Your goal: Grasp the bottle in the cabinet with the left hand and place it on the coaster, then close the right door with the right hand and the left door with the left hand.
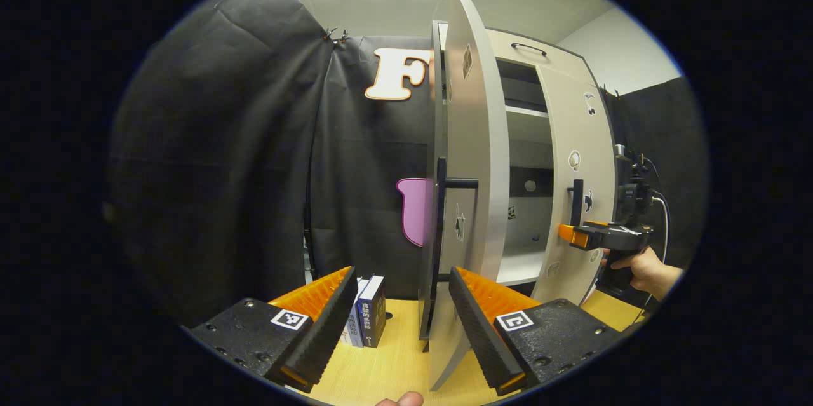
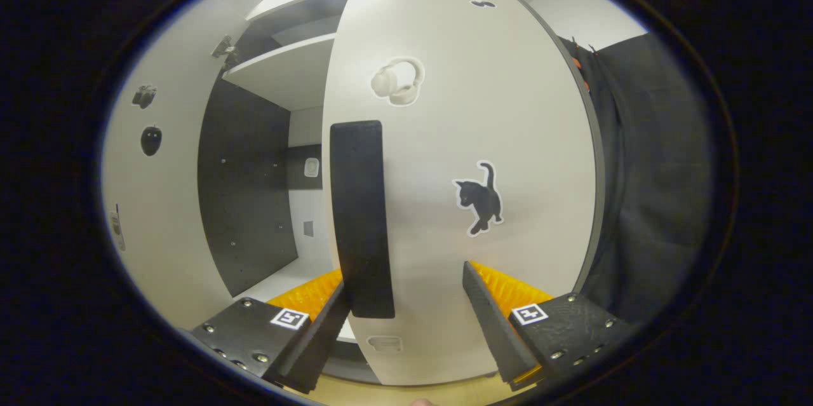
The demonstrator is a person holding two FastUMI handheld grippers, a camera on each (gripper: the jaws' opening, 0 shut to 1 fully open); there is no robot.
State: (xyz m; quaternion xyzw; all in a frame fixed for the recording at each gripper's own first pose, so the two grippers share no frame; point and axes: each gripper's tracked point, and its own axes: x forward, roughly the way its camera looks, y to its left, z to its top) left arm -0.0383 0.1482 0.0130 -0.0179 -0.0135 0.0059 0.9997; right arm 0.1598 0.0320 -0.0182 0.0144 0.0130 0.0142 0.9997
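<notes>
The pale cabinet (image 1: 527,50) stands on the wooden table with both doors ajar. In the left gripper view the left door (image 1: 473,158) is seen almost edge-on, its black handle (image 1: 456,183) sticking out. My left gripper (image 1: 401,276) is open, and the door's lower edge sits between its fingers, close to the right one. My right gripper (image 1: 579,236), held by a hand (image 1: 645,269), is at the right door (image 1: 575,139) just below its handle (image 1: 577,201). In the right gripper view that door (image 2: 502,126) is very close, and my right gripper (image 2: 406,276) is open with the black handle (image 2: 361,215) beside its left finger.
Two or three books (image 1: 368,311) stand upright on the table (image 1: 394,361) left of the cabinet. Black cloth walls close in the left and the far right. Inside the cabinet I see a white shelf (image 2: 286,69), a dark back panel (image 2: 248,203) and the floor shelf (image 1: 522,268).
</notes>
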